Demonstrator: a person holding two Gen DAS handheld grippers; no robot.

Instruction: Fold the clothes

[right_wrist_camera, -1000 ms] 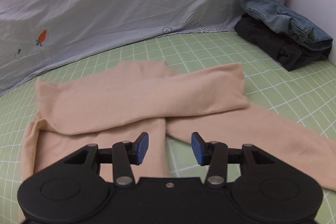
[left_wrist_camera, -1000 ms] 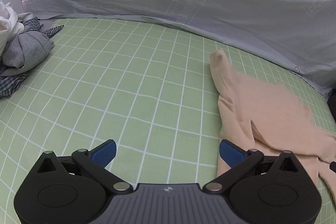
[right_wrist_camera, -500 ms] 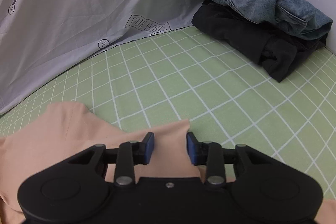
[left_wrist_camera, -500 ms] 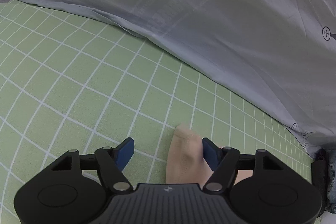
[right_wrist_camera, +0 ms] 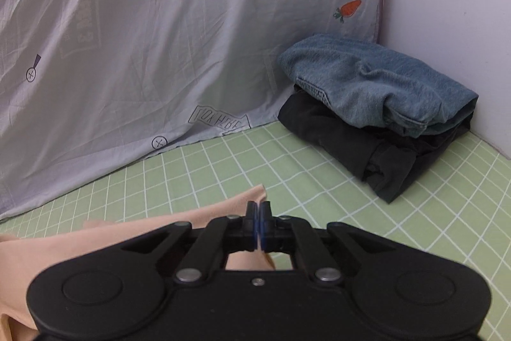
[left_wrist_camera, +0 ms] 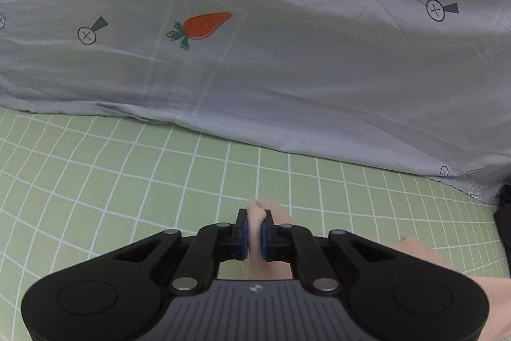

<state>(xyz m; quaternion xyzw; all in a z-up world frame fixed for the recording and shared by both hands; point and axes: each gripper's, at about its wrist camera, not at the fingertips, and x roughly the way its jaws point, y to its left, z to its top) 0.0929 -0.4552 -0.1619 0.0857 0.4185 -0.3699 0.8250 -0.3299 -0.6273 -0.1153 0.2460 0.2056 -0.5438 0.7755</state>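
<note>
On the bed: the peach garment (right_wrist_camera: 134,240) lay flat on the green checked sheet (right_wrist_camera: 319,181), near the foot of the grey carrot-print quilt (right_wrist_camera: 159,37), when I took hold of its far edge at two points.
Garment: soft, thin knit, spread toward the lower left of the right wrist view; one pointed corner (right_wrist_camera: 257,191) stood just past my right fingers.
Left gripper (left_wrist_camera: 254,234): jaws closing, blue pads pressed on a bunched peach fold (left_wrist_camera: 255,213) that poked up between them.
Right gripper (right_wrist_camera: 258,224): jaws drawn together, pads nearly meeting, pinching a thin layer of the peach edge as far as I could judge; the contact itself was hidden by the fingers.
Done so far: a folded blue denim piece (right_wrist_camera: 377,85) sat stacked on a folded black piece (right_wrist_camera: 367,149) in the corner by the white wall (right_wrist_camera: 447,21), which I read as finished work.
In hand: both ends of the far edge gripped, ready, in my judgement, for a fold toward me.
Left to do: the fold itself, any further halving, then moving the piece to the stack; how many more clothes waited I could not tell from these views.
Risk: the thin right-hand pinch could slip once the cloth took tension.
</note>
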